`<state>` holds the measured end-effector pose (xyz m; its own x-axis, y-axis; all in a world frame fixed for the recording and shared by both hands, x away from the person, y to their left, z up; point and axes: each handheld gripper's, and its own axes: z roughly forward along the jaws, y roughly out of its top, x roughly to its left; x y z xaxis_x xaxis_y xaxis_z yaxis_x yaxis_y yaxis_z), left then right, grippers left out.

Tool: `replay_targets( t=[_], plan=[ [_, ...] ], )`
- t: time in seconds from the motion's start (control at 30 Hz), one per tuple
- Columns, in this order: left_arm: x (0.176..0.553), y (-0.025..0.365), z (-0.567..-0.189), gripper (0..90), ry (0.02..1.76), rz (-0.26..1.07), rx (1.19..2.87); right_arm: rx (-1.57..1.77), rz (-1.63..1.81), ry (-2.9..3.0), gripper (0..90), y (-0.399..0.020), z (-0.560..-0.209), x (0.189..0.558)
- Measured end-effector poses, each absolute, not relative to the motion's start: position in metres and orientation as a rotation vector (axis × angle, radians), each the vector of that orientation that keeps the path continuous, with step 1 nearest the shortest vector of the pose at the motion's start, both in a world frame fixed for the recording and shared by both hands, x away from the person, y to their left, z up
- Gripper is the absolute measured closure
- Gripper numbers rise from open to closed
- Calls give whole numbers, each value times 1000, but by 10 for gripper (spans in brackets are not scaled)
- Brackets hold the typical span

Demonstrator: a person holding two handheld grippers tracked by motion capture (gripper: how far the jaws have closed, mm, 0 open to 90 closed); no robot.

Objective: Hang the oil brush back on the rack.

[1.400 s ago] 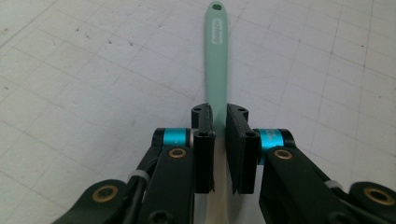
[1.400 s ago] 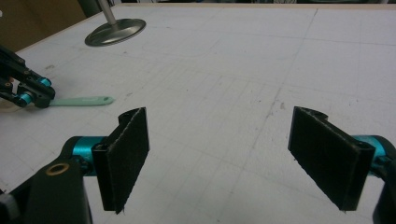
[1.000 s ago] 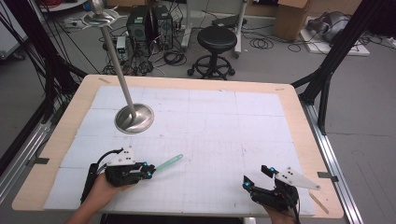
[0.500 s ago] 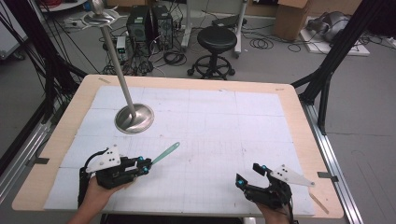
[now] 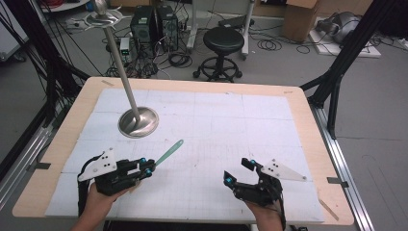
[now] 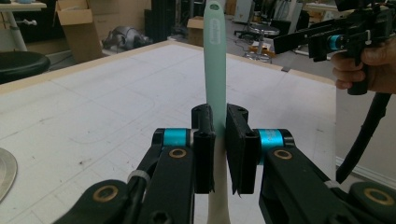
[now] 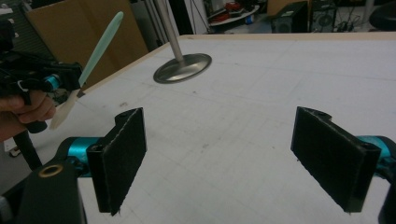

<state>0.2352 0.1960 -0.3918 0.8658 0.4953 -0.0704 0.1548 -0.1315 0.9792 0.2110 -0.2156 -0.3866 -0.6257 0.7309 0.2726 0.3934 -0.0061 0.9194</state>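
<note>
Now left gripper [image 5: 146, 168] clamped on mint spatula [image 5: 169, 151], handle ahead of jaws; keep grip firm. Right gripper [image 5: 238, 172] jaws apart, empty.

The bench [image 5: 308, 120] is a light wooden board with a bare rim showing on all sides. A white gridded mat [image 5: 231, 144], made of joined sheets with faint seams, covers nearly the whole top inside that rim. On the mat stands a metal stand: its round, shallow base [image 5: 138, 121] rests flat toward the far left part of the mat, and a thin pole [image 5: 120, 67] rises from the base, leaning slightly away to the left. The mat near the base bears faint pencil-like marks.
</note>
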Motion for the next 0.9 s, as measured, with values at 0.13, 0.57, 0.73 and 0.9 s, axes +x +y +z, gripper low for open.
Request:
replay_targets(
  t=[0.13, 0.57, 0.73, 0.9],
  plan=[
    [234, 196, -391, 814, 506, 317, 1693, 1131, 1698, 2010, 170, -198, -380, 218],
    [230, 188, -391, 813, 494, 317, 1687, 984, 1795, 2118, 288, -144, -360, 236],
    [228, 186, -391, 812, 489, 316, 1682, 929, 1827, 2140, 374, -132, -352, 239],
    [227, 184, -391, 812, 484, 314, 1679, 935, 1838, 2172, 425, -118, -350, 243]
  ],
)
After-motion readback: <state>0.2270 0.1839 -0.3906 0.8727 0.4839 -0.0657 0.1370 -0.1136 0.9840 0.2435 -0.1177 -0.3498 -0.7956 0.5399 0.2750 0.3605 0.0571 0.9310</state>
